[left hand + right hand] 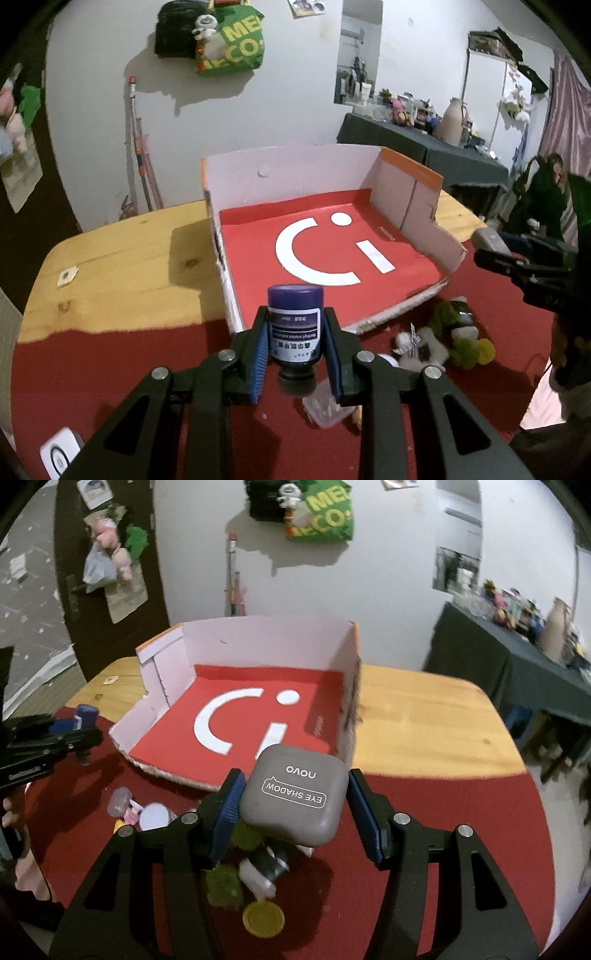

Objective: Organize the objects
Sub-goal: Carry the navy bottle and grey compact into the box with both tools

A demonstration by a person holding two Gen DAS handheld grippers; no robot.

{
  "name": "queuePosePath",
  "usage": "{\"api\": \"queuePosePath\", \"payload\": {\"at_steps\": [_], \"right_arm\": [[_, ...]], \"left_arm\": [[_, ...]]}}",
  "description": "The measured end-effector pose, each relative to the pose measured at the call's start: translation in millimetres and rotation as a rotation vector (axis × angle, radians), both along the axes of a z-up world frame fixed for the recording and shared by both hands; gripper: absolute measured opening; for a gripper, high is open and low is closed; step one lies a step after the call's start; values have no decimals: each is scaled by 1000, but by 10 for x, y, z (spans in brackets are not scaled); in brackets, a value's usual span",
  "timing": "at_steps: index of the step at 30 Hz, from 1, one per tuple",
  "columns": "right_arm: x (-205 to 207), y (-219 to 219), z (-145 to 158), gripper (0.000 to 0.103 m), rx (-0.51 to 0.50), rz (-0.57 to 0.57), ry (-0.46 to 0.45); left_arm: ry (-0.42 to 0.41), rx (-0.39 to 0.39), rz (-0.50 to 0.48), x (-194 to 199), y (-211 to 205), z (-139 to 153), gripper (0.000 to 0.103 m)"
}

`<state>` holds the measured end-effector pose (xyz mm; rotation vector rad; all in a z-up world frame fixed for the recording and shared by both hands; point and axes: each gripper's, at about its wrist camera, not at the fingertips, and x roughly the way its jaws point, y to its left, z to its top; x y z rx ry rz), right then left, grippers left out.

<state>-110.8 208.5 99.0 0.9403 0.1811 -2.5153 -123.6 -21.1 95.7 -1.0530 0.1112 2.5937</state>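
Observation:
My left gripper point(295, 332) is shut on a small dark purple bottle point(294, 325) with a white label, held upside down just in front of the open cardboard box point(295, 173) with a red floor and white logo. My right gripper point(295, 805) is shut on a grey-brown eye shadow case point(295, 797), held above the box's near right corner point(347, 738). The left gripper with the bottle also shows at the left of the right wrist view point(79, 725). The right gripper shows at the right of the left wrist view point(517, 258).
The box sits on a wooden table point(122, 266) partly covered by a red cloth point(110, 369). Small items lie on the cloth in front of the box: a green plush toy point(225, 886), a yellow lid point(263, 919), a round compact point(155, 816), a clear plastic case point(325, 406).

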Motion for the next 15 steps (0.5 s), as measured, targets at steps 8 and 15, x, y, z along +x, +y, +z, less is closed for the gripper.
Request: {"api": "queuePosePath", "payload": {"at_steps": [8, 15], "right_arm": [[-455, -227, -84, 55, 63, 92, -67], [-721, -382, -298, 55, 142, 174, -165]], "left_arm": [[-91, -63, -64, -453, 170, -80, 28], [-184, -152, -114, -717, 312, -295, 28]]}}
